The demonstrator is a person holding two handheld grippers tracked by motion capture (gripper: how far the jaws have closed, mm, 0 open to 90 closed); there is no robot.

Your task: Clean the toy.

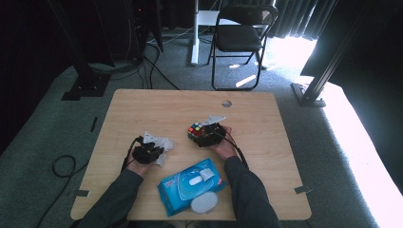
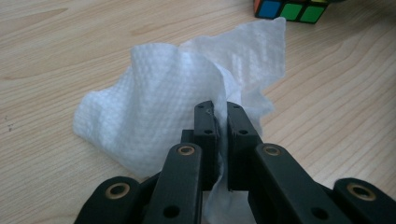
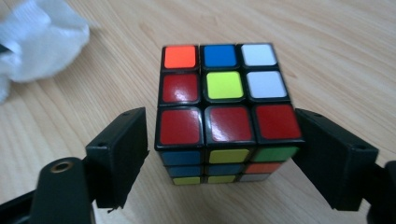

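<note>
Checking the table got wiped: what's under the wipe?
Bare wood of the table shows around the wipe. Whatever lies beneath it is covered; the left tool pinches its edge.

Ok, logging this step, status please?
Left gripper shut on wipe. Right gripper straddling cube, right jaw touching, left jaw apart. Nothing blocking.

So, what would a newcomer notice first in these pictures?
Probably the colourful puzzle cube near the middle of the wooden table, standing between the jaws of the right tongs. Left of it, the left tongs pinch a crumpled white wipe. A blue wipe pack lies at the near edge.
</note>
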